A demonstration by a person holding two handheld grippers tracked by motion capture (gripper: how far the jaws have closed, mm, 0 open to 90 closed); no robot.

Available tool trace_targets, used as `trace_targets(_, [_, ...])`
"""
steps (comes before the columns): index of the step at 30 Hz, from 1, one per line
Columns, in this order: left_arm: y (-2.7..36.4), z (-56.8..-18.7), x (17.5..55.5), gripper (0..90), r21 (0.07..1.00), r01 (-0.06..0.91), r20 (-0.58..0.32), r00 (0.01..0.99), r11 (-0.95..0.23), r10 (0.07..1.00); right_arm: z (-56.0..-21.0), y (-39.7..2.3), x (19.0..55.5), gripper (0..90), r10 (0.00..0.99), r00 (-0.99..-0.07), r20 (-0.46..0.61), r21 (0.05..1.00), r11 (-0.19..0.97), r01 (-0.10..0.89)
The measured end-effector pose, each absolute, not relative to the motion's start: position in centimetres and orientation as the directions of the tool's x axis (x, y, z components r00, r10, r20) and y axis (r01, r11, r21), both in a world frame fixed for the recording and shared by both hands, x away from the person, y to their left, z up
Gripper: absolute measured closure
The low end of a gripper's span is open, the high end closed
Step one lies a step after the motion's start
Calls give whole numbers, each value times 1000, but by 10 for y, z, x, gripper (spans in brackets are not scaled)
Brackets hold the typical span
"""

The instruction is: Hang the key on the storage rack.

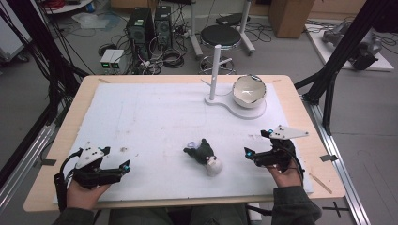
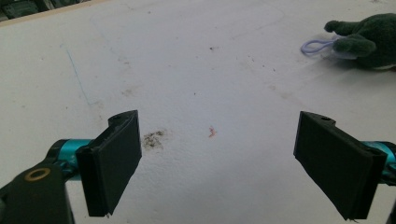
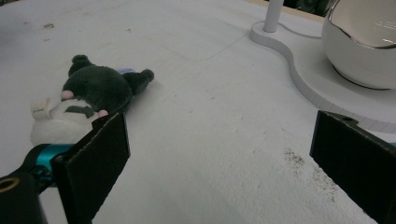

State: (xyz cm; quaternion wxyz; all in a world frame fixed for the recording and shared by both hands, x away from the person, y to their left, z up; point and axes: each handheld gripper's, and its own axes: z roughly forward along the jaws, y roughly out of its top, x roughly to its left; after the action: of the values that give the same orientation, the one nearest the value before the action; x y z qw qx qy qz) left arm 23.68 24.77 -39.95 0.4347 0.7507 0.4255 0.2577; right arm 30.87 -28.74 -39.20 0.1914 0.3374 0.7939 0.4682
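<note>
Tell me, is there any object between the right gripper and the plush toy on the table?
Nothing visible stands between them. The right gripper is open, and only bare white mat separates it from the plush toy.

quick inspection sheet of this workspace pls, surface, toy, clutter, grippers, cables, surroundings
surface: white mat on a wooden table, specks and small stains
job's things: dark plush toy lying mid-mat, untouched, lilac loop attached
clutter: white bowl on a stand with an upright post, far right
grippers: left gripper and right gripper open, nothing between jaws
cables: one trails from each gripper
surroundings: computer towers, stool, tangled floor cables
</note>
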Motion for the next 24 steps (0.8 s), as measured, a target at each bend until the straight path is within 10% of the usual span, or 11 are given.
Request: trace_targets(24, [249, -399, 237, 154, 873, 414, 17, 503, -258, 864, -386, -270, 308, 40, 680, -733, 26, 880, 332, 340])
